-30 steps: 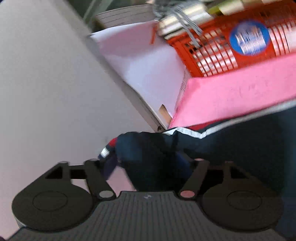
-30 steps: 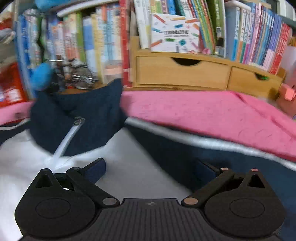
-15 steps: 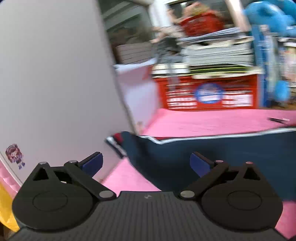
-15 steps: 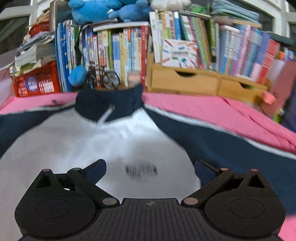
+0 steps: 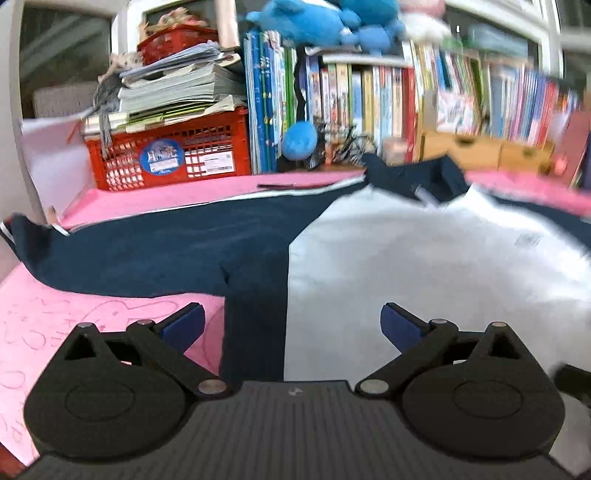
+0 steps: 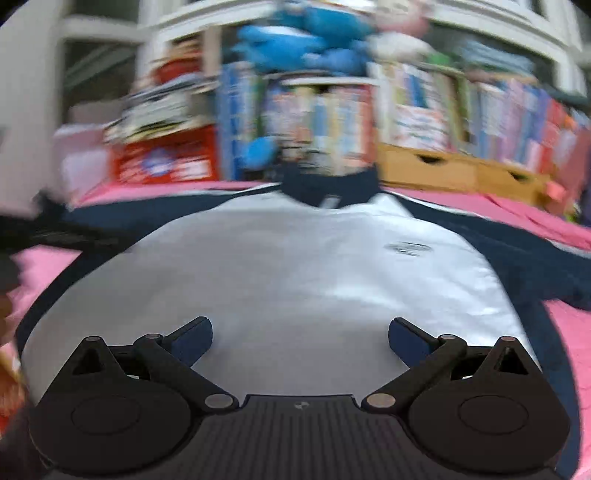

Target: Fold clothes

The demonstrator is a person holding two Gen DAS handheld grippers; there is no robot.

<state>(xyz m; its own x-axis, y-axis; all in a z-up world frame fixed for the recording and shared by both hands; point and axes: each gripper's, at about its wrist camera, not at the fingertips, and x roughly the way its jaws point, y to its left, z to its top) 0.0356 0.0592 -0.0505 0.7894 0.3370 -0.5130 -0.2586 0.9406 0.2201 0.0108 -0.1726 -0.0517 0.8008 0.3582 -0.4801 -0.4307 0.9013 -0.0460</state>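
Observation:
A white jacket with navy sleeves and navy collar [image 6: 295, 266] lies spread flat, front up, on the pink table cover [image 5: 74, 325]. In the left wrist view its white body [image 5: 424, 266] is at right and its navy left sleeve [image 5: 147, 254] stretches out to the left. My left gripper [image 5: 291, 325] is open and empty above the jacket's left side seam. My right gripper [image 6: 299, 339] is open and empty above the lower middle of the white body. Both views are blurred by motion.
A red crate [image 5: 170, 155] stacked with papers stands at the back left. Rows of books [image 5: 388, 103], blue plush toys [image 5: 325, 22] and wooden drawers [image 6: 461, 170] line the back edge. A white wall panel [image 5: 11, 110] borders the left.
The left gripper opened, letting go of the navy sleeve end, and pulled back and right. The right gripper drew back toward the jacket's hem; the whole jacket now shows spread out.

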